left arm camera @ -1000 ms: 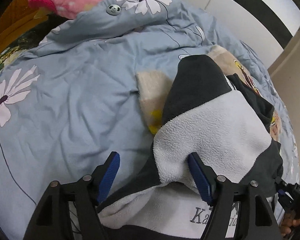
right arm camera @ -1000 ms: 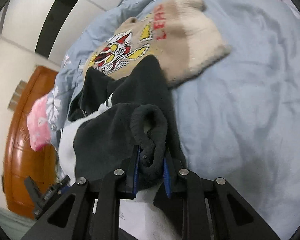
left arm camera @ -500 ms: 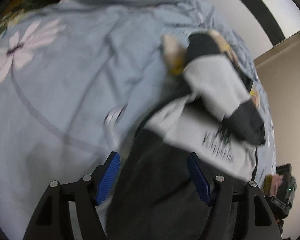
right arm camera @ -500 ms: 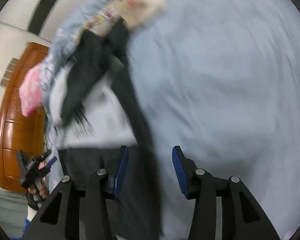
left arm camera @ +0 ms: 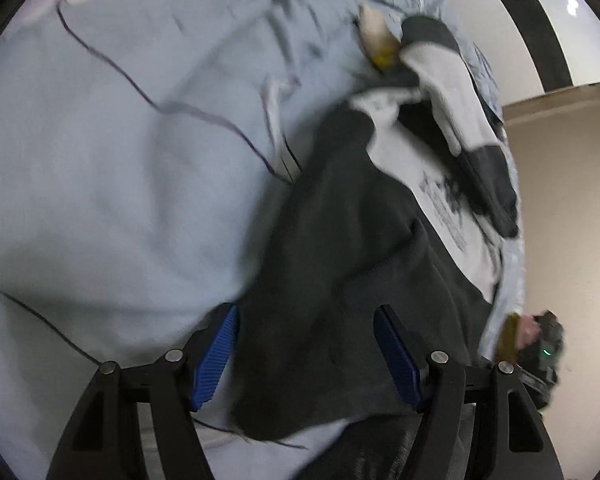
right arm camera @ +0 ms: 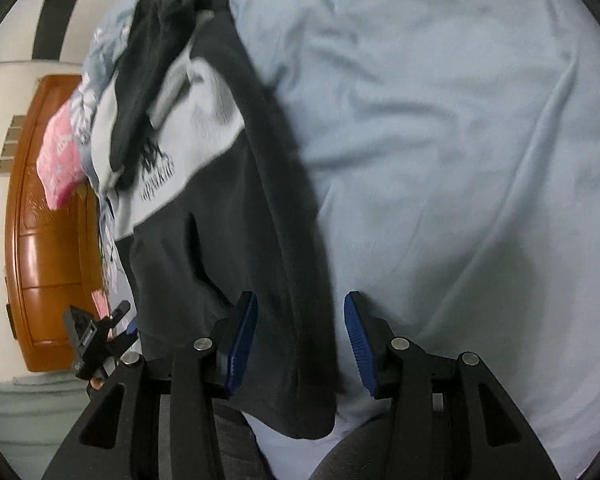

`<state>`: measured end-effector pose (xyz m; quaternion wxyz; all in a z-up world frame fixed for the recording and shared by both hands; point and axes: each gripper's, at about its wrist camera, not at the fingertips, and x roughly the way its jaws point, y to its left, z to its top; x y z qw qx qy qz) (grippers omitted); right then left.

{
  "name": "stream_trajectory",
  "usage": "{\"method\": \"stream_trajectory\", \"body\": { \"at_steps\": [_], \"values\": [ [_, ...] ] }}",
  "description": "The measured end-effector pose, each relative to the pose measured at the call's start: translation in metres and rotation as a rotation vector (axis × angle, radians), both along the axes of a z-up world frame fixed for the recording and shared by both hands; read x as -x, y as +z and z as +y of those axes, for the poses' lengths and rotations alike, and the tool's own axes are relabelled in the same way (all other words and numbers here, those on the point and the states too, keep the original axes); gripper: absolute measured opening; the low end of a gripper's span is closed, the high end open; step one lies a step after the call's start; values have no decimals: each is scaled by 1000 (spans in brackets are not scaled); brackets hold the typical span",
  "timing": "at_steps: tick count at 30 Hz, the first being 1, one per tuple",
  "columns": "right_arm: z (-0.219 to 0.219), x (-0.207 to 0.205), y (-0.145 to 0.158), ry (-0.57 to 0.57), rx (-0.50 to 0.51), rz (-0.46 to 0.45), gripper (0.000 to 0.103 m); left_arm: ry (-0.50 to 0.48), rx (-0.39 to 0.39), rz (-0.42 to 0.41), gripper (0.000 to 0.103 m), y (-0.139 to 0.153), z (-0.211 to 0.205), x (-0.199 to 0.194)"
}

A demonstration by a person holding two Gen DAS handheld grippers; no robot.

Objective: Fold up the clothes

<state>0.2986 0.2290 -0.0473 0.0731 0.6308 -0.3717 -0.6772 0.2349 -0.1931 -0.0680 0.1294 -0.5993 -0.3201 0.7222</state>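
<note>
A dark grey and white fleece sweatshirt (left arm camera: pixel 340 248) lies flat on the light blue duvet (left arm camera: pixel 112 184), sleeves folded across its white chest panel with dark lettering (right arm camera: pixel 156 168). My left gripper (left arm camera: pixel 306 354) is open, jaws wide apart, over the garment's dark bottom hem. My right gripper (right arm camera: pixel 300 340) is open over the hem's other edge (right arm camera: pixel 300 360). Neither holds cloth. A beige printed garment (left arm camera: pixel 376 36) lies beyond the sweatshirt.
A pink cloth (right arm camera: pixel 58 160) lies at the bed's far side by a wooden door or headboard (right arm camera: pixel 48 240). The other gripper shows at the edge of each view (left arm camera: pixel 540 344) (right arm camera: pixel 96 332). White wall with a dark stripe (left arm camera: pixel 540 28) stands behind.
The right gripper let go of the dark sleeve. Both grippers pulled back from the sleeves to the bottom hem. The sleeves now lie folded on the chest.
</note>
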Motion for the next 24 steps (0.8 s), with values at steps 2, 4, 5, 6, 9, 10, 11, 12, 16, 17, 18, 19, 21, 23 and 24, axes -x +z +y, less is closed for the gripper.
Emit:
{"method": "stream_trajectory", "body": {
  "at_steps": [2, 4, 5, 6, 9, 10, 11, 12, 16, 17, 18, 19, 21, 23, 24],
  "values": [
    [1, -3, -4, -5, 25, -13, 46, -26, -6, -4, 72, -5, 7, -6],
    [2, -6, -9, -10, 54, -40, 46, -7, -39, -4, 71, -8, 4, -11],
    [1, -7, -12, -14, 70, -53, 46, 13, -65, -7, 71, -9, 0, -14],
    [1, -9, -14, -17, 89, -66, 46, 33, -94, -13, 71, -10, -3, -17],
    [-4, -15, -16, 5, 128, -84, 46, 31, -102, -13, 70, -9, -4, -24],
    [-7, -17, -15, 24, 139, -89, 46, 24, -94, -10, 65, -8, -2, -26],
    [-11, -17, -14, 44, 134, -94, 44, 27, -82, -10, 62, -8, -2, -28],
    [-16, -17, -13, 63, 110, -95, 42, 35, -69, -12, 53, -8, -1, -29],
    [-28, -16, -6, 107, 21, -79, 13, 111, -61, -10, 11, -5, -14, -40],
    [-28, -17, -3, 106, 14, -69, 11, 136, -66, 6, 11, -1, -18, -43],
    [-25, -19, 2, 95, 9, -51, 10, 167, -75, 32, 10, 7, -24, -46],
    [-22, -21, 7, 79, 6, -29, 9, 201, -89, 64, 10, 17, -32, -48],
    [-13, -27, 20, 43, 9, 21, 9, 245, -112, 128, 9, 38, -45, -50],
    [-4, -35, 34, 15, 26, 79, 9, 239, -110, 177, 9, 59, -51, -49],
    [-3, -39, 41, 19, 24, 104, 9, 222, -99, 197, 9, 67, -54, -48]
  ]
}}
